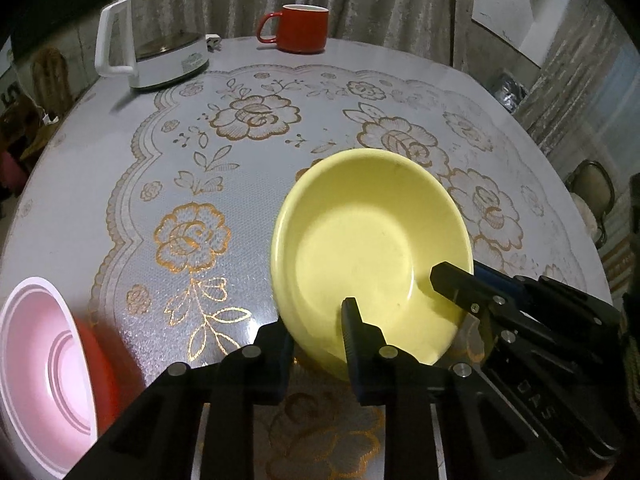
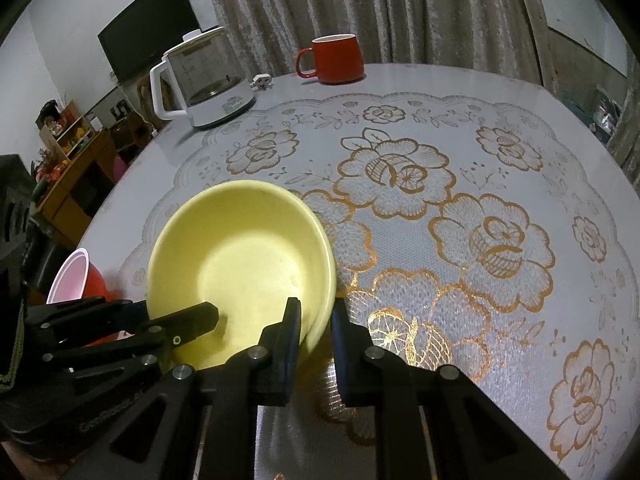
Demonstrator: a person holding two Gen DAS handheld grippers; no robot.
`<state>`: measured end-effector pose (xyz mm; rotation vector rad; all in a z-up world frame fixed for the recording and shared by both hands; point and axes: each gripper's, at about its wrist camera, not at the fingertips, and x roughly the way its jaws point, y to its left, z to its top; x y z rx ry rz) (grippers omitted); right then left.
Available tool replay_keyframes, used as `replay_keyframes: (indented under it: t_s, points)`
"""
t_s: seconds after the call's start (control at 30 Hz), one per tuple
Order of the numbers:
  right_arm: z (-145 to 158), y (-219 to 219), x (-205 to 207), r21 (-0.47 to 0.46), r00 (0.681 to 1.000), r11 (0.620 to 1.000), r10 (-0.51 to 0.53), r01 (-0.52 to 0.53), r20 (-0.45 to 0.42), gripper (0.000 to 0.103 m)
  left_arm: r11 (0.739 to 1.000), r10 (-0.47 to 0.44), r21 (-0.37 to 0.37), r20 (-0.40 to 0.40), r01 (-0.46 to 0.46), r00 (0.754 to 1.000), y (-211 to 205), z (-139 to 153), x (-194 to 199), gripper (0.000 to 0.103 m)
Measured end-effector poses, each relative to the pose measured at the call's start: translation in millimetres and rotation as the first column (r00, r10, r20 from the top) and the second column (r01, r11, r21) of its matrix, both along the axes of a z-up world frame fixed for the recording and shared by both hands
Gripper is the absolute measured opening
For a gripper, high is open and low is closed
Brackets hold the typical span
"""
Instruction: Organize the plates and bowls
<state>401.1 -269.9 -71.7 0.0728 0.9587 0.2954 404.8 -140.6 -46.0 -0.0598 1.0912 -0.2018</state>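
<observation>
A yellow bowl [image 1: 372,240] [image 2: 240,256] rests on the flowered table cover, close in front of both grippers. My left gripper [image 1: 316,320] is shut on its near rim, one finger inside the bowl and one outside. My right gripper [image 2: 316,316] is shut on the rim a little further round, also with one finger on each side of the wall. Each wrist view shows the other gripper reaching into the bowl: the right gripper [image 1: 464,276] and the left gripper [image 2: 176,312]. A bowl that is pink inside and red outside [image 1: 40,360] [image 2: 76,276] stands to the left near the table edge.
A glass kettle with a white base [image 1: 160,36] [image 2: 208,80] and a red mug [image 1: 300,28] [image 2: 336,58] stand at the far side of the round table [image 1: 120,160]. A white plug [image 2: 262,82] lies beside the kettle. Curtains hang behind and a wooden shelf [image 2: 72,160] stands to the left.
</observation>
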Motion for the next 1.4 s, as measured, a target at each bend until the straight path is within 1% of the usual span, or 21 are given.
replay_keyframes:
  t_s: [0.2, 0.4, 0.5, 0.67, 0.93, 1.13, 1.27, 1.4]
  points:
    - [0, -4, -10, -0.003, 1.000, 1.000, -0.012, 0.012, -0.010, 0.013, 1.000, -0.021, -0.006, -0.009, 0.021, 1.000, -3, 2, -16, 0.022]
    - [4, -7, -29, 0.003, 1.000, 1.000, -0.013, 0.013, -0.016, 0.013, 0.999, -0.031, -0.033, -0.048, 0.030, 0.998, -3, 1, -37, 0.022]
    - [7, -6, -41, 0.000, 1.000, 1.000, -0.012, 0.012, -0.016, 0.013, 0.999, -0.035, -0.043, -0.053, 0.033, 0.998, -2, 3, -47, 0.022]
    - [13, -8, -58, 0.023, 1.000, 0.999, -0.024, 0.024, -0.015, 0.013, 0.998, -0.045, -0.056, -0.050, 0.042, 0.998, -1, 10, -64, 0.022]
    - [35, -8, -91, 0.043, 0.999, 0.999, -0.031, 0.030, 0.020, 0.013, 0.995, -0.074, -0.062, -0.009, 0.073, 0.997, 1, 32, -99, 0.022]
    - [47, -6, -113, 0.057, 0.998, 0.998, -0.040, 0.038, 0.042, 0.013, 0.994, -0.087, -0.065, 0.011, 0.087, 0.996, 5, 41, -123, 0.023]
    - [52, -3, -129, 0.075, 0.998, 0.997, -0.039, 0.036, 0.047, 0.013, 0.993, -0.087, -0.076, 0.023, 0.088, 0.996, 12, 46, -139, 0.023]
    - [61, 2, -146, 0.095, 0.997, 0.995, -0.039, 0.032, 0.071, 0.013, 0.992, -0.087, -0.083, 0.056, 0.091, 0.995, 20, 56, -156, 0.022]
